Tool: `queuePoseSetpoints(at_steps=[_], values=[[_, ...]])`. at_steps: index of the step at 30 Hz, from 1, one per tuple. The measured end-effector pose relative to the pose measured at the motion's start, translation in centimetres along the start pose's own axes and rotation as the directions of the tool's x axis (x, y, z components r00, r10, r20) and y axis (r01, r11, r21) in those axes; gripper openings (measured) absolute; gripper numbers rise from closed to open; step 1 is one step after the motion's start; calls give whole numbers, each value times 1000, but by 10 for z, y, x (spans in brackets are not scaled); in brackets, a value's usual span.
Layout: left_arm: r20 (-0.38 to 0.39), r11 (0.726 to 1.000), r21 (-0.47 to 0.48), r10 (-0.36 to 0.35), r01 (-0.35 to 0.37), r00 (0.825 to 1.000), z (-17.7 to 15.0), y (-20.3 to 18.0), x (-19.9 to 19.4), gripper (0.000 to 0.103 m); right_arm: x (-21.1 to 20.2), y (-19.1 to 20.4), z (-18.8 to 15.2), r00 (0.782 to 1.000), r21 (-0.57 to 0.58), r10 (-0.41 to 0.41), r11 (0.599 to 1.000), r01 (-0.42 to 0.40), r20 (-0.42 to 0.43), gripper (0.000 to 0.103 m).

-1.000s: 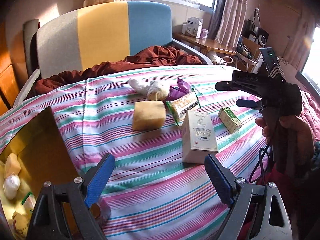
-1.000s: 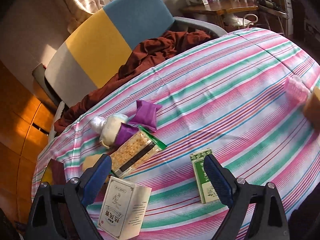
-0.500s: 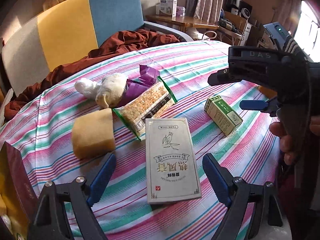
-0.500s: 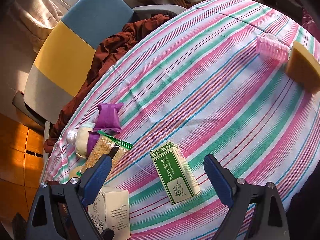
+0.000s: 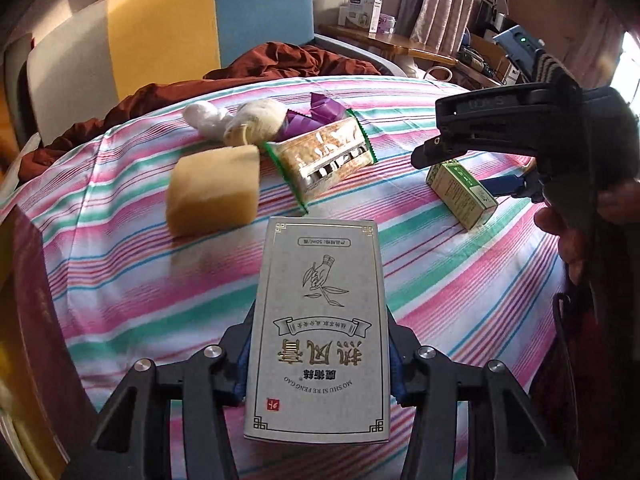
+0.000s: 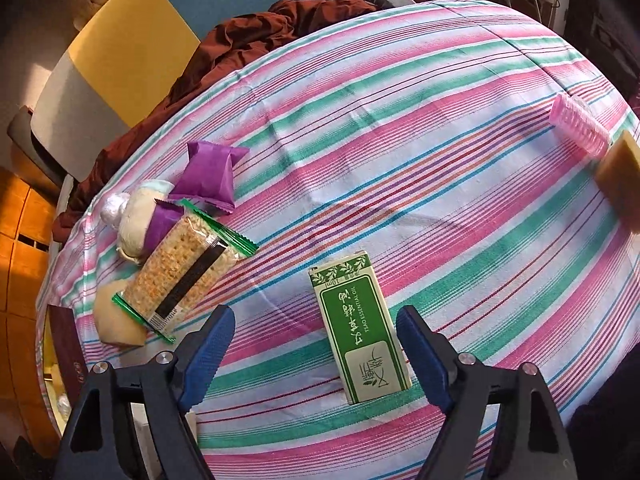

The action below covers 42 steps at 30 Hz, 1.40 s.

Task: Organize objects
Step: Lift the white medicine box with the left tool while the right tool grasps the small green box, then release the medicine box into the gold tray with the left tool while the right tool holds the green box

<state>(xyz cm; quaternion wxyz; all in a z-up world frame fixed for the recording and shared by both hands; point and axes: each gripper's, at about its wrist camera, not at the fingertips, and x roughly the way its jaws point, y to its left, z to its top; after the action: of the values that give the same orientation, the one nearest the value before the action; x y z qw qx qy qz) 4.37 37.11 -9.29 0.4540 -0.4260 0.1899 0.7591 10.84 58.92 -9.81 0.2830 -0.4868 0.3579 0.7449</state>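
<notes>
Our left tool [image 5: 318, 354] is clenched on the grey box [image 5: 320, 320], light, stiff card best pinched across its narrow sides, while our right tool [image 6: 316, 340] hangs released over the green box [image 6: 360, 328] between its fingers on the bed [image 6: 420, 120].

My left tool [image 5: 318, 354] is clamped on the grey box [image 5: 320, 328], one finger pressed to each long side. My right tool [image 6: 316, 346] hangs spread wide just above the green box [image 6: 360, 332], right of the grey box, fingers clear of it.
</notes>
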Motion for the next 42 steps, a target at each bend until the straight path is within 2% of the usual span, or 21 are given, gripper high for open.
queuePoseSetpoints(at_steps=[4, 7, 8, 23, 29, 33, 42], values=[[28, 999, -26, 21, -21, 999, -17, 7, -9, 52, 7, 8, -4, 995, -63, -93, 994, 92, -19, 53], [1, 998, -53, 25, -25, 1000, -18, 13, 1, 52, 9, 14, -7, 988, -103, -152, 983, 150, -11, 38], [8, 998, -53, 29, -28, 1000, -21, 13, 4, 52, 10, 14, -8, 987, -108, -163, 981, 161, -10, 36], [46, 998, -27, 49, -48, 998, -26, 10, 4, 52, 10, 13, -12, 984, -125, -181, 976, 178, -9, 36], [54, 998, -21, 52, -51, 997, -27, 10, 4, 52, 9, 22, -15, 973, -191, -229, 955, 226, 10, 36], [57, 998, -20, 57, -56, 997, -27, 9, 3, 52, 6, 22, -16, 975, -197, -220, 956, 218, 16, 31], [60, 997, -6, 75, -75, 995, -29, 8, 3, 52, 3, 21, -15, 973, -219, -230, 948, 230, 27, 31]])
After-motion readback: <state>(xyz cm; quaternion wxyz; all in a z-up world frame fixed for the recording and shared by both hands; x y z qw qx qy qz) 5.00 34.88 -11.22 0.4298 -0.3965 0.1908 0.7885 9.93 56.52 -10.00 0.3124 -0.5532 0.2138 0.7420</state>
